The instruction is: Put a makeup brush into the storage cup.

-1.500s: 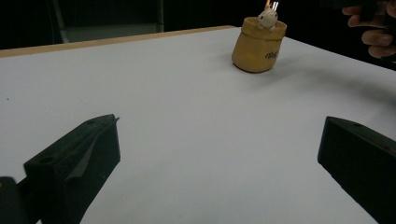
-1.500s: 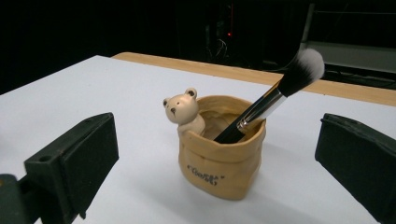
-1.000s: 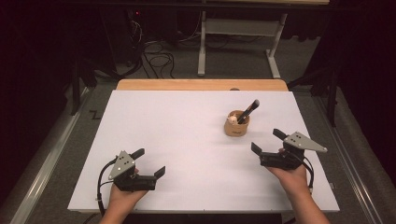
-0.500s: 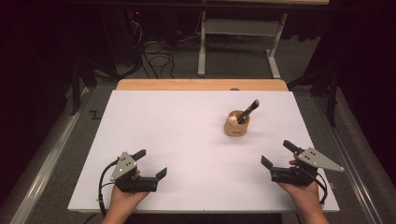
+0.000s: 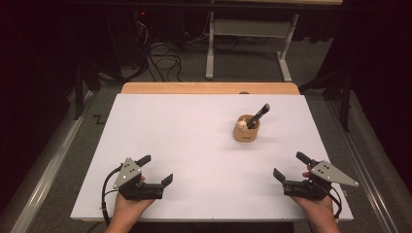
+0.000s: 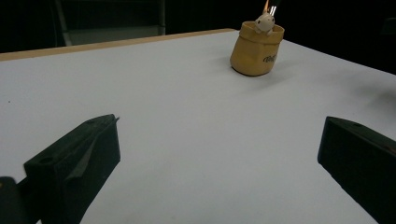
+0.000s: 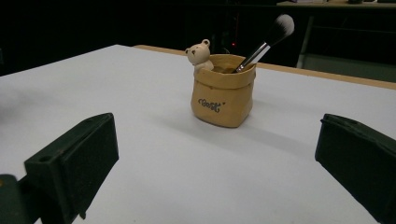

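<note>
dark room behind, metal table legs (image 5: 210, 53) and loose cables (image 5: 163, 53) on the grey floor past the far edge. white table top (image 5: 194, 141) with a wooden strip (image 5: 209, 88) along its far side.

left gripper (image 5: 156, 170) near the front left corner of the white top, jaws spread wide, nothing between them, only bare table. in the left gripper view both black jaws stand far apart at the frame's lower corners, touching nothing. left hand (image 5: 127, 206) comes in from the bottom edge, wrapped round the gripper body from below, grey three-cornered plate on top, jaws aimed forward and toward the right. cable loops off its left side.

right gripper (image 5: 290, 166) near the front right corner, jaws also wide apart, holding nothing. right gripper view shows the same: two black jaws well apart, bare table between them. right hand (image 5: 316, 206) enters from the bottom, jaws aimed forward and to the left, toward the pot.

tan pot (image 5: 246, 129) shaped like a little paper sack stands upright on the right half of the table, toward the far side, well apart from both grippers. small bear figure (image 7: 199, 52) sits at its rim. makeup brush (image 7: 264, 43) stands in the pot, tilted, bristles up, handle end down inside. script lettering on the pot's front, too small to read.

grippers well apart from each other, one at each front corner.
</note>
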`<state>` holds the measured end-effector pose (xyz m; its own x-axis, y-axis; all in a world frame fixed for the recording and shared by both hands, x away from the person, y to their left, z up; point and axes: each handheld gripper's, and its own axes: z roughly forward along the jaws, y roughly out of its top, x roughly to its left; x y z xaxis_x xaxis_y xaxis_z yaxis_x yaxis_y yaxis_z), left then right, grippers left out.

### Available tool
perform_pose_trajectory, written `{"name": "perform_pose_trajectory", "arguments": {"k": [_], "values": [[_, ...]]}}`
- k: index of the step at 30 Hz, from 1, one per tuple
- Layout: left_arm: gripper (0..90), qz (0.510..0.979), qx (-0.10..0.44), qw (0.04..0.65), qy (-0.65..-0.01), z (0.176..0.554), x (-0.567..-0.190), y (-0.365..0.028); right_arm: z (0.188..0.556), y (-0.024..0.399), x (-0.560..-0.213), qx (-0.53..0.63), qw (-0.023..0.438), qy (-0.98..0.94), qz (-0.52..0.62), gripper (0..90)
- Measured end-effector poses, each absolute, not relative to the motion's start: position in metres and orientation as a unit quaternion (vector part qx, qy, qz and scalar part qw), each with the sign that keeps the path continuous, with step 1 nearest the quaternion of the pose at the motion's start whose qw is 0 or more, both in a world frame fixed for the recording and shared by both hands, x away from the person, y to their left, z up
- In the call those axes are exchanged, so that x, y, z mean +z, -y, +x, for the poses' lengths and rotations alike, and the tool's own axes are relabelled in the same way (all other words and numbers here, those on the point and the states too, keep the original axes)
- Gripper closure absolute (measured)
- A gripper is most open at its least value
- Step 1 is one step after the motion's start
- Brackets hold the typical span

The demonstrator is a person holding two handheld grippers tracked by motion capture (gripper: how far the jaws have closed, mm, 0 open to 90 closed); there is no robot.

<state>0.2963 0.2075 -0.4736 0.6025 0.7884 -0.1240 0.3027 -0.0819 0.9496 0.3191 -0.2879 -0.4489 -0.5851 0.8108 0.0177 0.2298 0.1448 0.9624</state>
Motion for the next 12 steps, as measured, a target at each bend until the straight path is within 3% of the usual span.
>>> {"name": "perform_pose_trajectory", "arguments": {"k": [12], "values": [[0.2,0.699,0.221,0.557,-0.389,0.2956,-0.4719,-0.2097,0.3200,0.2923,-0.4484,0.544,0.269,-0.701,0.374,0.2]]}}
